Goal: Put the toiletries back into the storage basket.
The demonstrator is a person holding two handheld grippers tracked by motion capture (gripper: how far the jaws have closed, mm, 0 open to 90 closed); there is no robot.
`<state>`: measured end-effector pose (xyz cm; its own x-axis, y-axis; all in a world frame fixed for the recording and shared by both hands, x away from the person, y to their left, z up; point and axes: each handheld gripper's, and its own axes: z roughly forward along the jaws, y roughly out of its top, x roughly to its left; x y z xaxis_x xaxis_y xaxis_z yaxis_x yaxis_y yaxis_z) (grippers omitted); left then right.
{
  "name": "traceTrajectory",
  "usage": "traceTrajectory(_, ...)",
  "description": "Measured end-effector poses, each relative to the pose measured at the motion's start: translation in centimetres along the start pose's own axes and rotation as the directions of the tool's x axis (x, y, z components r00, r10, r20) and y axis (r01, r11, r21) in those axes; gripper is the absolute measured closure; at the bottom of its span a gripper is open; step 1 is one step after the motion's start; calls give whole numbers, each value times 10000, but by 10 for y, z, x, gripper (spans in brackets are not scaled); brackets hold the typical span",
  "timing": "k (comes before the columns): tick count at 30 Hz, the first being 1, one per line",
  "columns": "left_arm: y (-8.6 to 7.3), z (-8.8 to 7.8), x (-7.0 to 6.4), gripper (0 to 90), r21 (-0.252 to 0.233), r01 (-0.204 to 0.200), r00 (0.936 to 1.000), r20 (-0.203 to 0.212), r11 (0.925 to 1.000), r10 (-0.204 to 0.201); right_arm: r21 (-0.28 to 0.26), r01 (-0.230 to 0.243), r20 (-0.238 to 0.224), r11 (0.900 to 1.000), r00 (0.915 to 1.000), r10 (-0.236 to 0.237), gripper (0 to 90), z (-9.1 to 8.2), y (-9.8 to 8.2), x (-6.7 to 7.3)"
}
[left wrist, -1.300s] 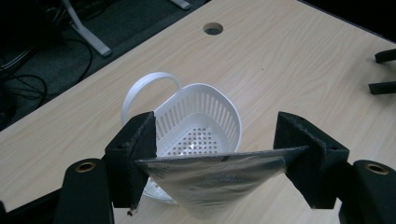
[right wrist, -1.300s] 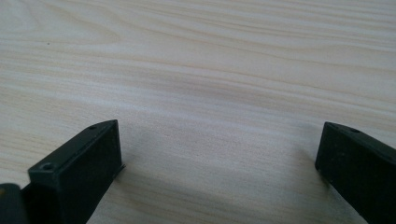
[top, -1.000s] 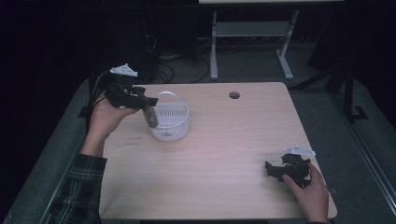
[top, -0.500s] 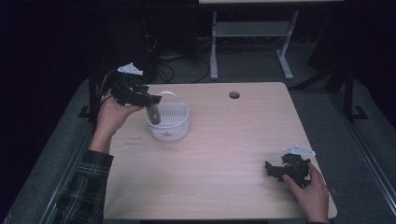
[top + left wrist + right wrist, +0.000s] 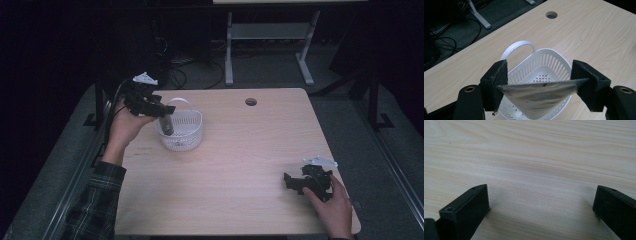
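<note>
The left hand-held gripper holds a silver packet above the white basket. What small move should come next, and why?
Probably lower a little and open the jaws. The left hand-held gripper holds the silver packet by its two ends, right over the white basket, whose inside looks empty. The packet hangs toward the basket's near rim, so a slight push forward first may help it land inside.

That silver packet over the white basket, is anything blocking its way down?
Nothing visible. The silver packet, held by the left hand-held gripper, hangs above the white basket, whose visible inside looks bare.
</note>
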<state>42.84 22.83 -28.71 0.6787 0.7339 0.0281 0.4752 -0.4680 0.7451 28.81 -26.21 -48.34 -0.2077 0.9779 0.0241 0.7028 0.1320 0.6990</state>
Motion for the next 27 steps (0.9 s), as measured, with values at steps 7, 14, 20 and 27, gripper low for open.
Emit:
traceTrajectory(7,-8,10,3,297,107,108,9999,-88,9999,-107,1,2,-1,10000,10000,-2,0,0,0,0)
traceTrajectory(14,-15,20,7,297,269,216,9996,-167,9994,-212,0,3,-1,10000,10000,-3,0,0,0,0)
traceTrajectory(20,-22,30,10,297,402,301,9993,-241,9987,-292,0,3,-1,10000,10000,-3,0,0,0,0)
traceTrajectory(27,-28,41,11,297,589,310,9989,-369,9978,-288,-2,5,-2,10000,10000,-5,0,0,0,0)
